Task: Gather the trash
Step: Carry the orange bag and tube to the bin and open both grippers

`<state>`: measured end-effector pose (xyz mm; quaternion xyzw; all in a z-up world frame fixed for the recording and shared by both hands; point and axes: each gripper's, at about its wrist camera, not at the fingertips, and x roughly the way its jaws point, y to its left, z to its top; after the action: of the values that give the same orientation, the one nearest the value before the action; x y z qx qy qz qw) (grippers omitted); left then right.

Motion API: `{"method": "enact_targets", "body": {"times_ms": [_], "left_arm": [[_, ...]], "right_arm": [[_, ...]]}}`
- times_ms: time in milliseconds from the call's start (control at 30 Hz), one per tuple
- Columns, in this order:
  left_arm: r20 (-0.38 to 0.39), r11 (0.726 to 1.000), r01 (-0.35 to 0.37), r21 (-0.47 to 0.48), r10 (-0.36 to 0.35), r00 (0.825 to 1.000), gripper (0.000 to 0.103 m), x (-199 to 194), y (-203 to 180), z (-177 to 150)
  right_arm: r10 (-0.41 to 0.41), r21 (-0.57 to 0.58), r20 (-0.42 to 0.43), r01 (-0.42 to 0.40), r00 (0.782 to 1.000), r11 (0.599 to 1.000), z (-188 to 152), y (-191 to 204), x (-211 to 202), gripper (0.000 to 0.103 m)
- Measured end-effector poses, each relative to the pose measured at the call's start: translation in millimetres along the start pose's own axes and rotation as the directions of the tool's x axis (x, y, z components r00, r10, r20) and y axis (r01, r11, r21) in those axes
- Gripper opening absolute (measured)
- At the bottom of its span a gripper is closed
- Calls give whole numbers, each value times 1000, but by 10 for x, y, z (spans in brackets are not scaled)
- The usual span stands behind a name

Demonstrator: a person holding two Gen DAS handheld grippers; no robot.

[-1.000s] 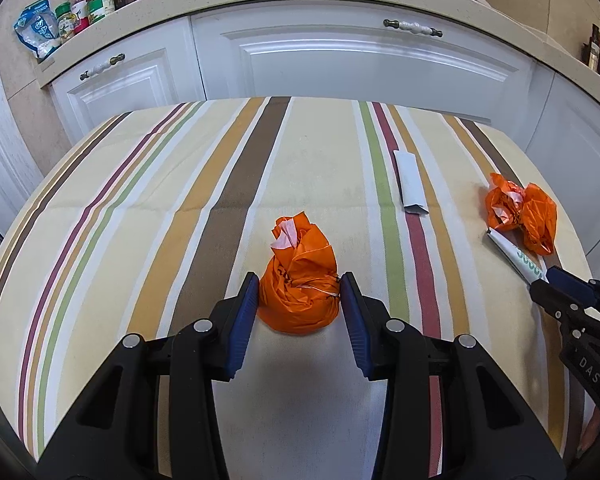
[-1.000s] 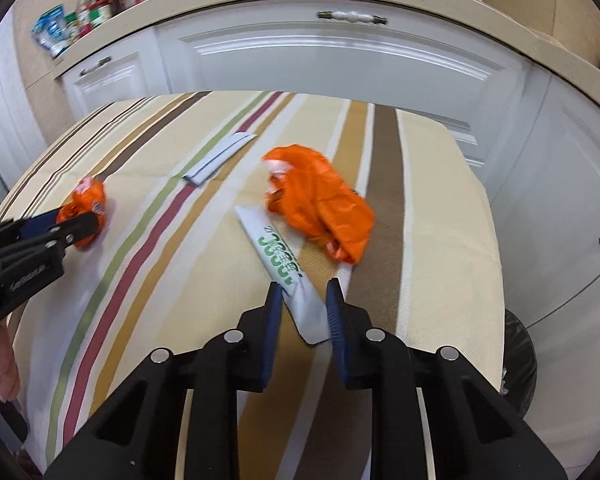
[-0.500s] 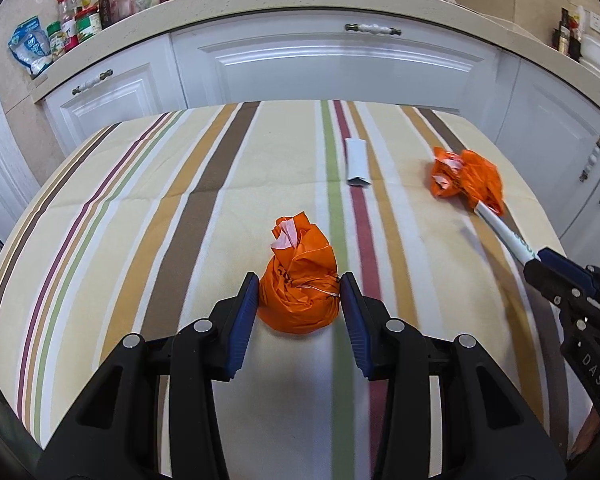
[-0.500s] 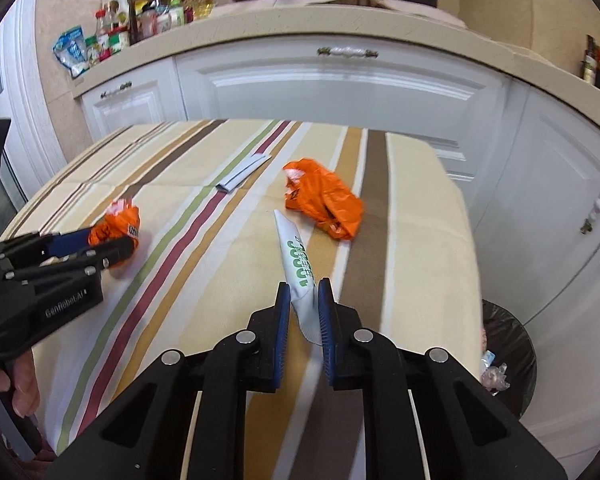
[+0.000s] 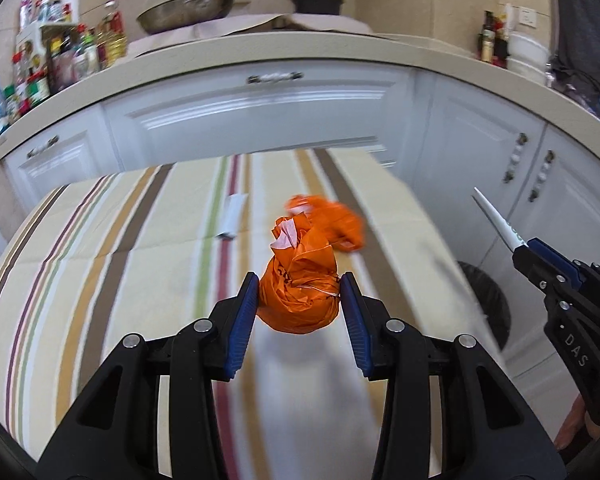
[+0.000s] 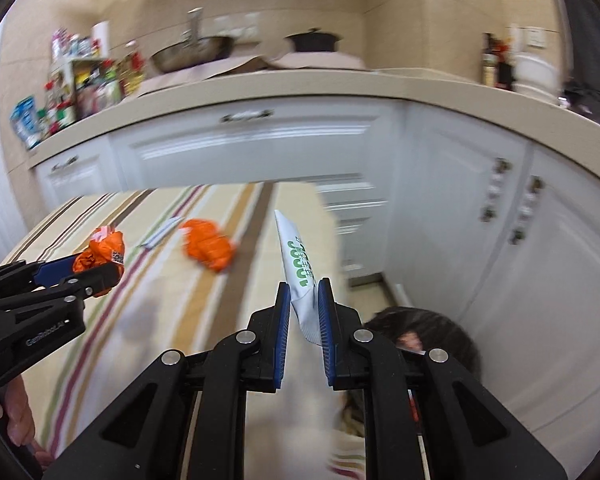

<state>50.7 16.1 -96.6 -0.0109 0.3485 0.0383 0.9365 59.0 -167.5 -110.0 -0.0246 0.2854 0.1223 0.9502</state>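
My left gripper (image 5: 299, 295) is shut on a knotted orange bag (image 5: 300, 288) and holds it above the striped tablecloth (image 5: 120, 240); the bag also shows in the right wrist view (image 6: 102, 250). My right gripper (image 6: 303, 292) is shut on a white wrapper with green print (image 6: 298, 260), lifted off the table near its right edge; the wrapper shows in the left wrist view (image 5: 496, 220). A second crumpled orange bag (image 6: 208, 244) and a small white packet (image 6: 162, 232) lie on the cloth.
A black-lined trash bin (image 6: 432, 328) stands on the floor to the right of the table, below my right gripper. White cabinets (image 5: 260, 120) and a counter with bottles, a pan and a pot run behind the table.
Both grippers have lifted and swung right with their loads. The orange bag and the white wrapper have left the cloth. The trash bin has come into view under the right gripper.
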Motion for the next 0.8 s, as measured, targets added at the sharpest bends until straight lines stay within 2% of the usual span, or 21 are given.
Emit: {"method": "enact_targets", "body": {"times_ms": [233,400,633,800], "left_arm": [[45,988,112,108,-117,992,41,21,-825,143],[31,973,171,155,-178,984,41,169,-1377,185],[-18,953,209,220,-210,977,41,474,-1996,162],[-55,949,217,230,-210,976,41,713,-2231,145]], "right_arm": [[-133,96,23,130,991,987,-96,-657,-108,15],[-198,128,30,193,980,973,-162,-987,-129,15],[-243,186,7,238,970,953,-307,-1445,-51,15],[-249,212,-9,246,968,946,-382,-1683,91,15]]}}
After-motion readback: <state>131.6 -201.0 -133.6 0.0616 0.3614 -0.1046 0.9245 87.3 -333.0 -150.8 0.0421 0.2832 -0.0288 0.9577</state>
